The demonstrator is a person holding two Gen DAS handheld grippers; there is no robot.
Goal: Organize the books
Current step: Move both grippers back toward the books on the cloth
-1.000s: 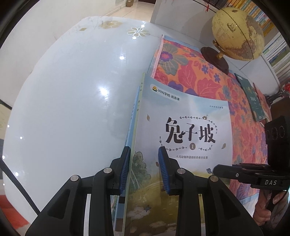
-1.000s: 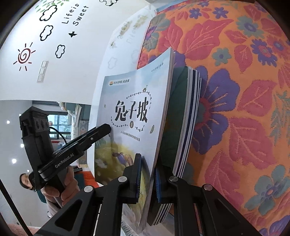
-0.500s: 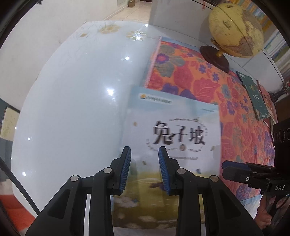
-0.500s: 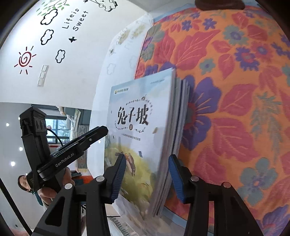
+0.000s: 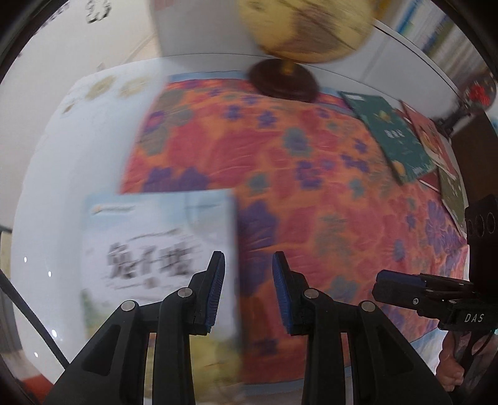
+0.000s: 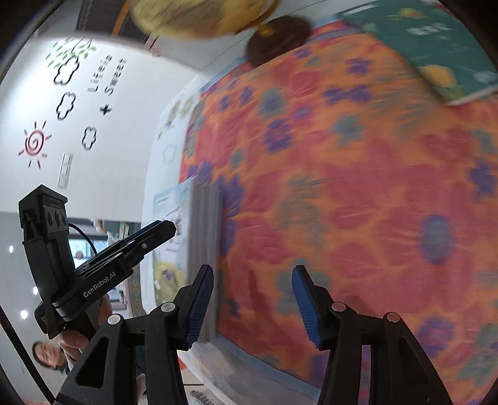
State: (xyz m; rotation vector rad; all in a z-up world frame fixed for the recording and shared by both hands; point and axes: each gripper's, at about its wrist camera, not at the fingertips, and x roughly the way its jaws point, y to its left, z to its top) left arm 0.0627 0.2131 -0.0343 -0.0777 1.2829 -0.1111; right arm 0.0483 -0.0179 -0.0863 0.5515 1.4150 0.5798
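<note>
My left gripper (image 5: 247, 288) shows jaws parted with nothing between them. My right gripper (image 6: 252, 303) has just been opening its jaws; they stand spread and empty over the floral cloth (image 6: 358, 187). The book stack (image 5: 155, 264) lies flat to the left of both jaw pairs, half on the cloth edge, half on the white table (image 5: 62, 187). Beyond the jaws lie a green book (image 5: 401, 140) and a globe (image 5: 298, 28). Frames are blurred.
</note>
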